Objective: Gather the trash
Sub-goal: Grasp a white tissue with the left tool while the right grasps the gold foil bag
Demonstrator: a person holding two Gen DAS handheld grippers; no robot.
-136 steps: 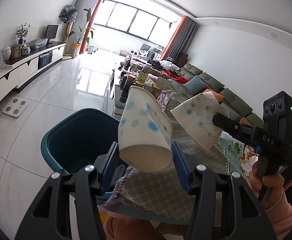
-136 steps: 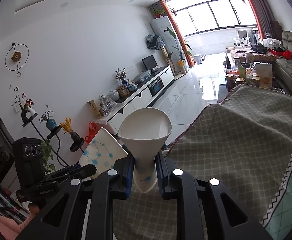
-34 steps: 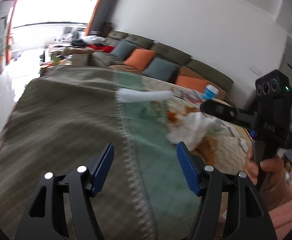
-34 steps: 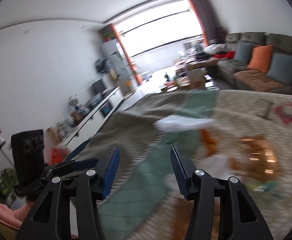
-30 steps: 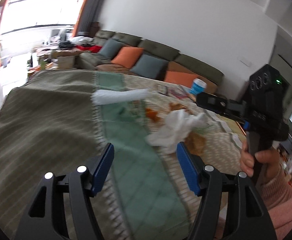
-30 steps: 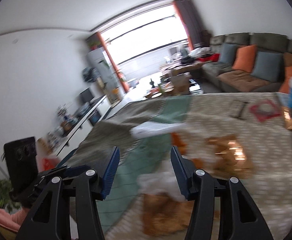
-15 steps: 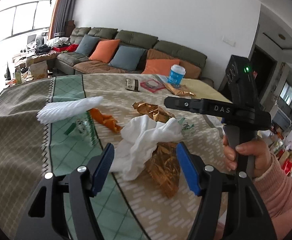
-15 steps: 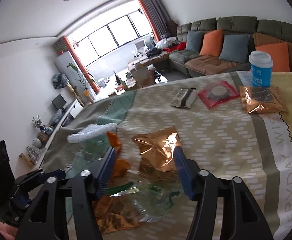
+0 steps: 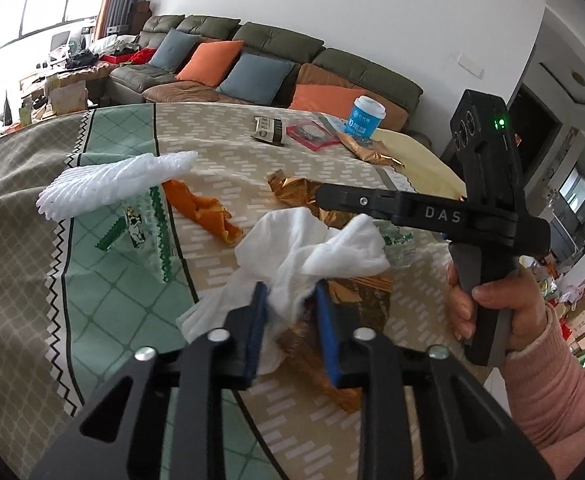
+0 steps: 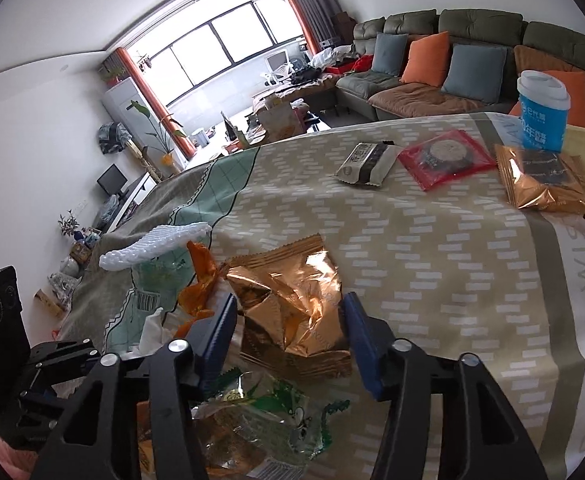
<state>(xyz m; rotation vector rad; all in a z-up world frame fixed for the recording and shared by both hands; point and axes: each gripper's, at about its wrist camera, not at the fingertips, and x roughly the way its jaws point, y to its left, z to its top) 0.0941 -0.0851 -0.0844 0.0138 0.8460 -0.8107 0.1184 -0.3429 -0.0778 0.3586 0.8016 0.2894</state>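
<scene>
Left-wrist view: the left gripper (image 9: 290,302) is closing its blue pads on a crumpled white tissue (image 9: 308,248) near the table's near edge, the paper pinched between them. A gold wrapper (image 9: 356,300) lies under the tissue, an orange peel (image 9: 204,212) to its left, and white foam netting (image 9: 112,184) farther left. A hand (image 9: 492,304) holds the right gripper's handle at right.

Right-wrist view: the right gripper (image 10: 288,320) is closing around a crumpled copper foil packet (image 10: 292,304) that sits between its pads, not visibly pressed yet. A clear green-printed wrapper (image 10: 268,416) lies nearer; a blue cup (image 10: 542,112) stands far right.
</scene>
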